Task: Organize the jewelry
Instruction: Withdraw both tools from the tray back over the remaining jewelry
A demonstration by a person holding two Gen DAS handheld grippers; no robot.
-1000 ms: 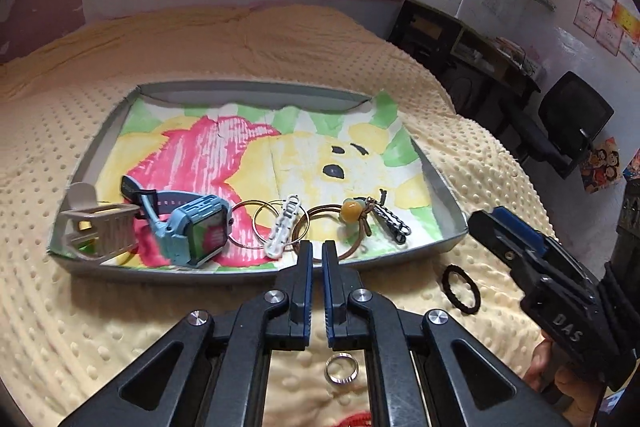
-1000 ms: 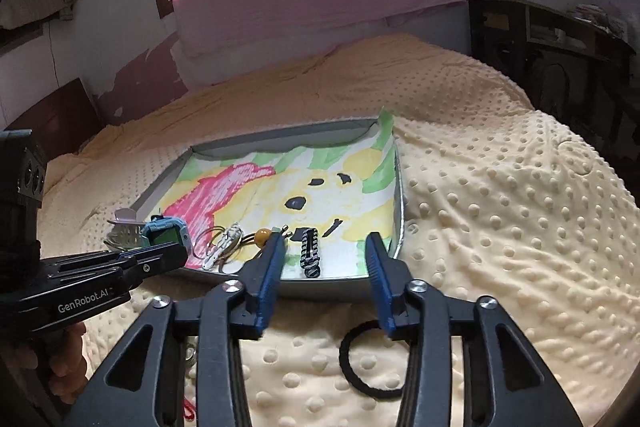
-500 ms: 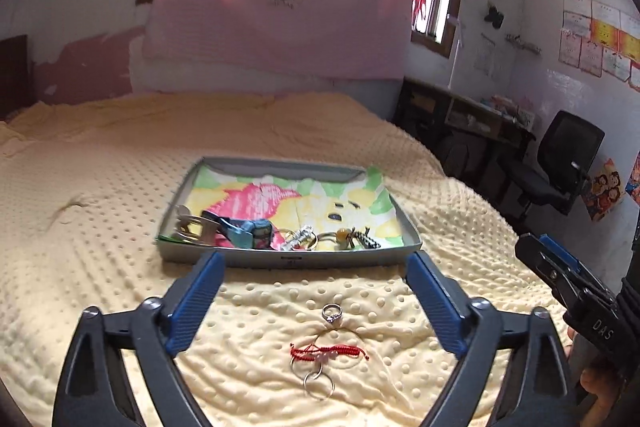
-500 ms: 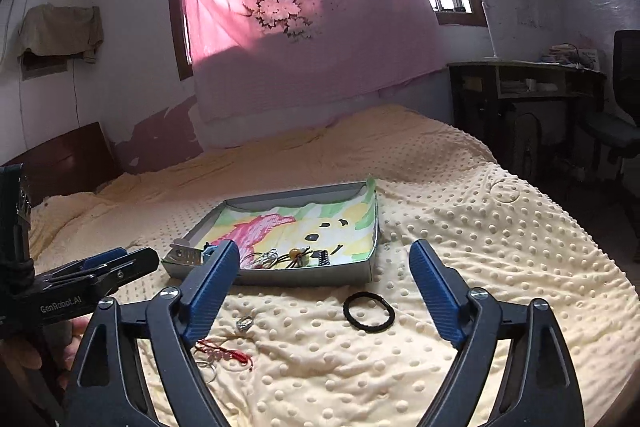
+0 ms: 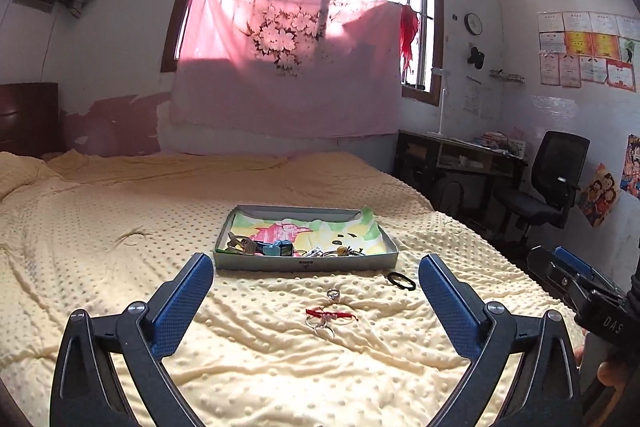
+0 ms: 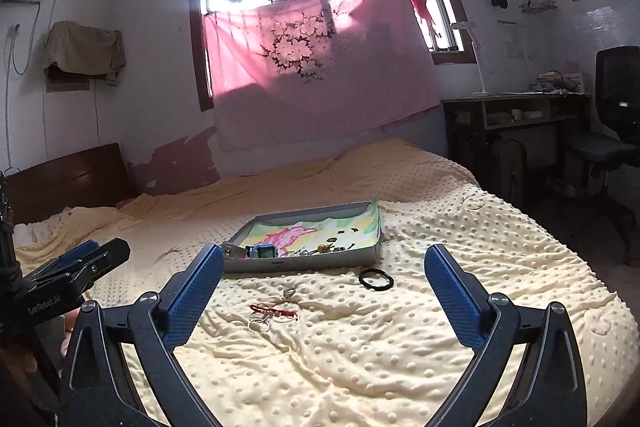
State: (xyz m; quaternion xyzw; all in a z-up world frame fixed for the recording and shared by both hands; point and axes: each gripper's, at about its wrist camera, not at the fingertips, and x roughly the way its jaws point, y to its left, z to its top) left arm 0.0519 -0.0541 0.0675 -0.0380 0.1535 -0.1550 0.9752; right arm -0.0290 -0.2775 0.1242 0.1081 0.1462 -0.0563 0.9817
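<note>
Both grippers point(image 5: 316, 291) point(image 6: 324, 279) wide, empty: drop straight onto silver ring point(image 5: 333, 293) ahead, pinching across band before tray point(image 5: 306, 262).

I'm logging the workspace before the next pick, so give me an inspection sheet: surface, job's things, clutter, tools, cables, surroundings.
Surface: yellow dotted blanket over a bed, rumpled.
Job's things: grey tray holds a blue watch and small pieces along its near edge. On the blanket, outside the tray: black hair tie, silver ring, red string bracelet, with thin rings beside it.
Clutter: nothing seen.
Tools: left tool open, empty; right tool open, empty; both held back from the tray.
Cables: nothing seen on the bed.
Surroundings: pink curtain, desk, office chair.
</note>
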